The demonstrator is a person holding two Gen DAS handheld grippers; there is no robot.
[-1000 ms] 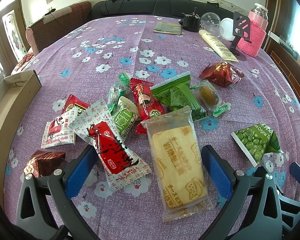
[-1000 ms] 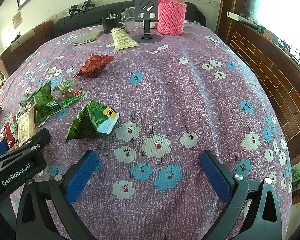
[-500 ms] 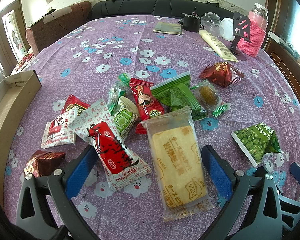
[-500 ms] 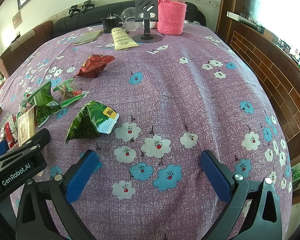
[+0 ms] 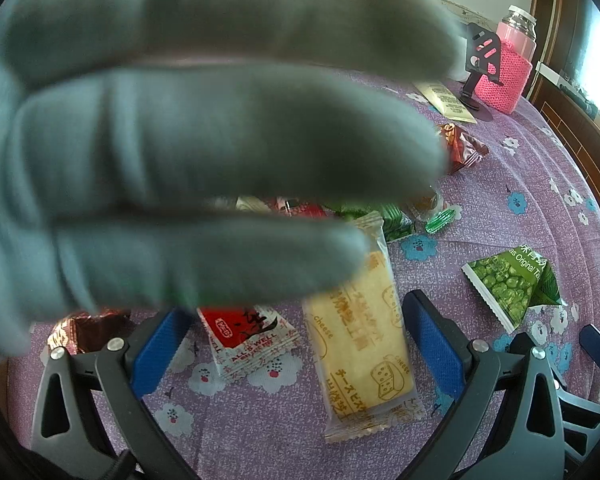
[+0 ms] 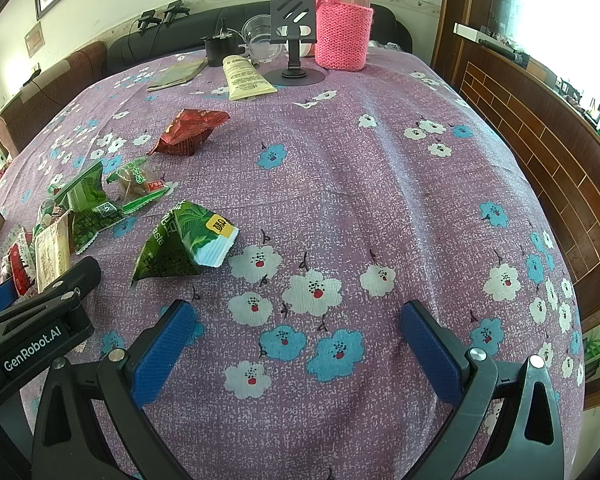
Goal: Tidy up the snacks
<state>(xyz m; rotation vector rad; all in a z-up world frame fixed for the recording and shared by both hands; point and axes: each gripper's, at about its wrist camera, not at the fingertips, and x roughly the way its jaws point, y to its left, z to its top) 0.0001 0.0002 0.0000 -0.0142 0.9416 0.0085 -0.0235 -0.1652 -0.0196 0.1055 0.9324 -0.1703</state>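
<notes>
While gloved hand [image 5: 204, 136] blocked most of left view, unlike a second earlier, cheese cracker packet [image 5: 364, 336], clear wrapper, pale yellow, lay flat on floral tablecloth [image 6: 340, 184] between wide-open, empty left gripper [image 5: 296, 344] fingers. Right gripper [image 6: 296, 344] wide open, empty; green pea packet [image 6: 184, 244] nearby.

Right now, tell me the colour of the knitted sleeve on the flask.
Pink knitted sleeve, clearest in the right wrist view.
</notes>
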